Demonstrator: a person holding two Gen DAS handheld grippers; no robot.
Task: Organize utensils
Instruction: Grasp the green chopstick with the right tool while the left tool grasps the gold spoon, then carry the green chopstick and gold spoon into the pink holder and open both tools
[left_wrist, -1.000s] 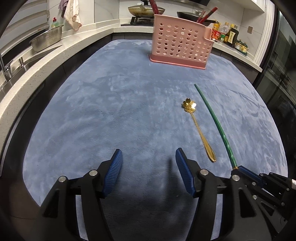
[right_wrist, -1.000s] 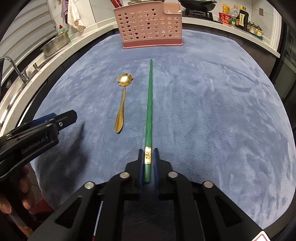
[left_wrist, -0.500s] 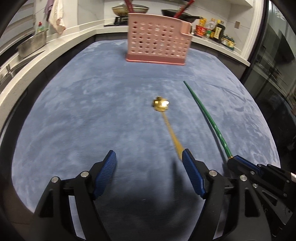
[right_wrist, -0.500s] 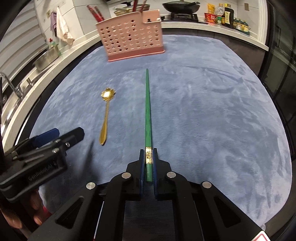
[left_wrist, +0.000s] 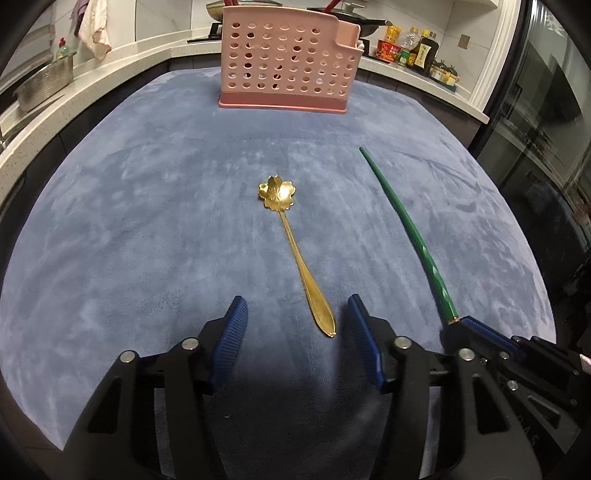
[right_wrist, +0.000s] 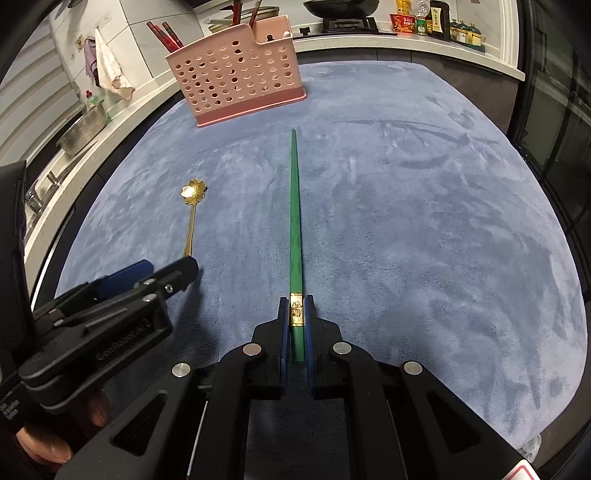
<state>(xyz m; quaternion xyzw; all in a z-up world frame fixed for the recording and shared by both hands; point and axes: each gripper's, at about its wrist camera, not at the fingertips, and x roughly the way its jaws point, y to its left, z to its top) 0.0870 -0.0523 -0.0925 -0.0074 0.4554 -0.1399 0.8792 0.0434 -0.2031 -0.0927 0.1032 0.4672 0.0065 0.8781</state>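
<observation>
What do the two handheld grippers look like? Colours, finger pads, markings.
Both match: matte black angular plastic frames with silver screw heads and ribbed blue finger pads. The left gripper carries pale lettering on its side, too blurred to read. The right gripper shows a red-and-white mark at one corner.

Blue-grey plush mat is covering the worktop. Steel colander is sitting at ten o'clock; condiment bottles are standing at one o'clock.
</observation>
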